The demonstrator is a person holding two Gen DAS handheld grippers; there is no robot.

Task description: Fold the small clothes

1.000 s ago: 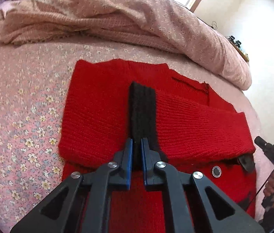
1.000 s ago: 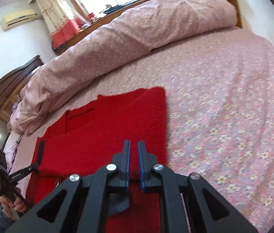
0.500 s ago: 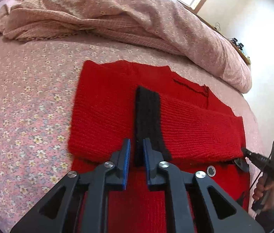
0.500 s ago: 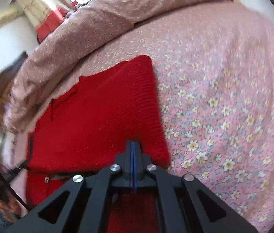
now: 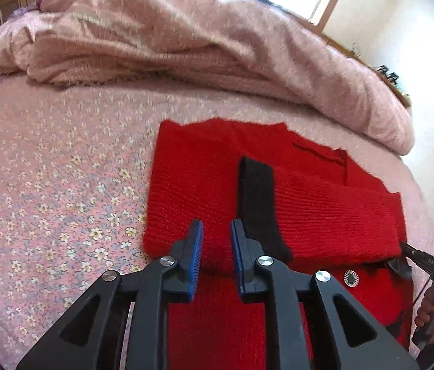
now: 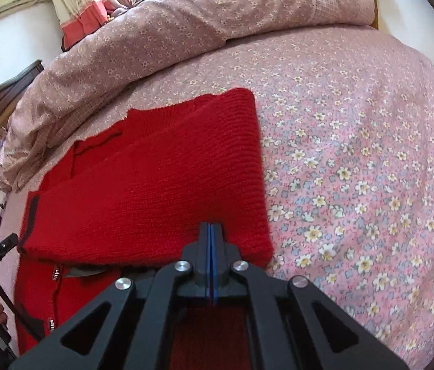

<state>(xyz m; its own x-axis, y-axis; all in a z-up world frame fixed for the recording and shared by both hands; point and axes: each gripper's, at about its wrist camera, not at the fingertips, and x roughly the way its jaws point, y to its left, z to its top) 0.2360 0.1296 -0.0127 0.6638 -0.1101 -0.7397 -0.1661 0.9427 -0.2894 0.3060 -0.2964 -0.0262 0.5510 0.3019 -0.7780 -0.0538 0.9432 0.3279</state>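
A red knit sweater (image 5: 210, 185) lies flat on the flowered sheet (image 5: 47, 169), one sleeve folded across its chest. That sleeve ends in a black cuff (image 5: 258, 203). My left gripper (image 5: 216, 231) hovers just short of the cuff; its jaws are opening and nothing is between them. In the right wrist view the sweater (image 6: 155, 185) fills the middle. My right gripper (image 6: 211, 226) is shut, blue pads together, with its tip at the near edge of the folded sleeve. No cloth shows between the pads. Its tip (image 5: 407, 249) also shows at the sleeve's right end.
A bunched pink quilt (image 5: 186, 37) runs along the far side of the bed. Flowered sheet (image 6: 355, 154) stretches to the right of the sweater. A round button (image 5: 351, 277) sits below the sleeve. A hand (image 5: 432, 311) holds the other gripper's handle at the right edge.
The left jaws let go of the black cuff, parted and drew back and up. The right jaws closed and moved in to the sleeve's near edge.
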